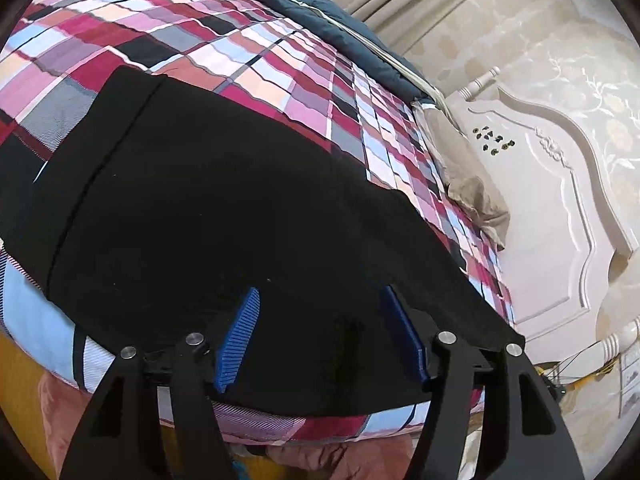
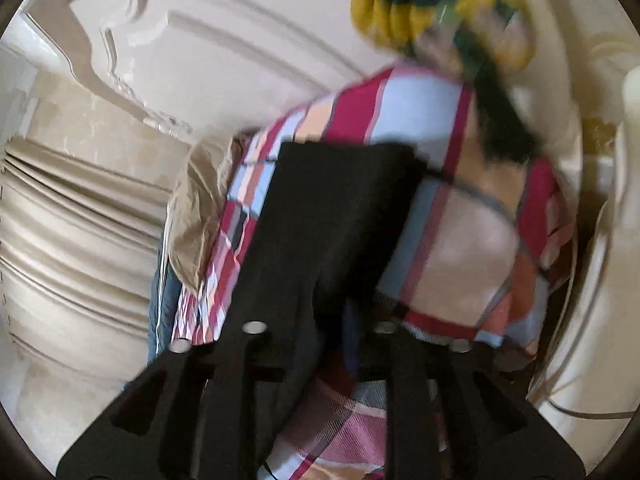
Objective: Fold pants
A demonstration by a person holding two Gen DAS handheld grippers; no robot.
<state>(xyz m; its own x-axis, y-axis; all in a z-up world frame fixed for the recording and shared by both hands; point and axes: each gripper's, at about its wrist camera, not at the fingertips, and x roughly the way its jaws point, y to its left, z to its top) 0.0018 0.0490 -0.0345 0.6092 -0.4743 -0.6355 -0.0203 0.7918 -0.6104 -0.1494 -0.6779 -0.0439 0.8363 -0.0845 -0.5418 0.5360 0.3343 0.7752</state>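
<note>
The black pants (image 1: 224,200) lie flat on the checked bed sheet (image 1: 248,40), one straight edge near the bed's front side. My left gripper (image 1: 320,289) hovers just over the near part of the cloth, open, its blue pads (image 1: 240,336) wide apart with only flat fabric under them. In the blurred right wrist view a folded black band of the pants (image 2: 340,208) runs from the bed into my right gripper (image 2: 320,308). Its fingers merge with the dark cloth, so its grip is unclear. A hand in a yellow and green glove (image 2: 420,8) holds the other gripper at the top.
A white carved headboard (image 1: 540,208) stands at the bed's right end, with a beige pillow (image 1: 468,184) against it. A dark blue quilt (image 1: 320,4) lies along the far edge. Beige curtains (image 2: 72,220) hang behind. The bed's front edge drops off near both grippers.
</note>
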